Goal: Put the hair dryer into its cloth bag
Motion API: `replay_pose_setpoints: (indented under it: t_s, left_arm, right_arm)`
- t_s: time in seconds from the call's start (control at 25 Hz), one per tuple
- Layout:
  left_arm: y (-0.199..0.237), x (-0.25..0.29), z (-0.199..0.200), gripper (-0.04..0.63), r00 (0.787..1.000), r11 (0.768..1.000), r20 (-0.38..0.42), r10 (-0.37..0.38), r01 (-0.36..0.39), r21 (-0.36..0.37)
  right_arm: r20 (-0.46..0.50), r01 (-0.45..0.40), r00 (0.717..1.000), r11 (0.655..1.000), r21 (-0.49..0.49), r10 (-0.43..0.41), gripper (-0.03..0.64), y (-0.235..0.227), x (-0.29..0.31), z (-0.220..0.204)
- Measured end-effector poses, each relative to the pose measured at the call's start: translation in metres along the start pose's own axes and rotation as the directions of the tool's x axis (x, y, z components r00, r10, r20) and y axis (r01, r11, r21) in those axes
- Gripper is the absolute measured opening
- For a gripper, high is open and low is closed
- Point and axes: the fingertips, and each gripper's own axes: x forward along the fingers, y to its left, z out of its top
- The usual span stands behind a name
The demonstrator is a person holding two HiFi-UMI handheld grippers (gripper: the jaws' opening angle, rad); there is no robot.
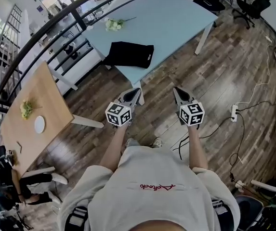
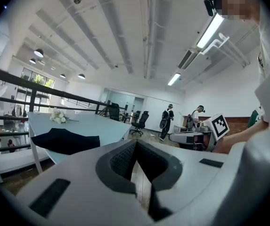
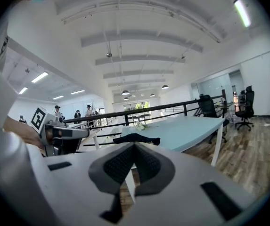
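Wood floor [image 1: 234, 71], blue table [image 1: 176, 18], black bag [image 1: 128, 55] perhaps — left gripper [image 1: 138, 90], right gripper [image 1: 176, 89] pressed together, empty.

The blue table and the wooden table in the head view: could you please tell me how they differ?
The blue table has a pale blue top; the wooden table is tan wood. The blue table carries a black cloth bag and white flowers; the wooden table a white plate and a greenish bunch. Both have white legs and stand on the plank floor.
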Motion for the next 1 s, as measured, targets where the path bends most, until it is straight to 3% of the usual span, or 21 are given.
replay_pose_setpoints:
  t_s: [0.64,1.0]
  left_arm:
    - [0.045,-0.107,0.011,0.008,1.0,1.0,0.025,-0.007,0.006,0.009]
    - [0.033,-0.147,0.003,0.008,0.999,0.998,0.004,-0.039,0.039,0.058]
  right_arm:
    - [0.026,0.067,0.997,0.998,-0.012,-0.066,0.015,0.101,0.003,0.01]
    - [0.028,0.138,0.99,0.99,-0.009,-0.138,0.015,0.134,-0.033,0.0]
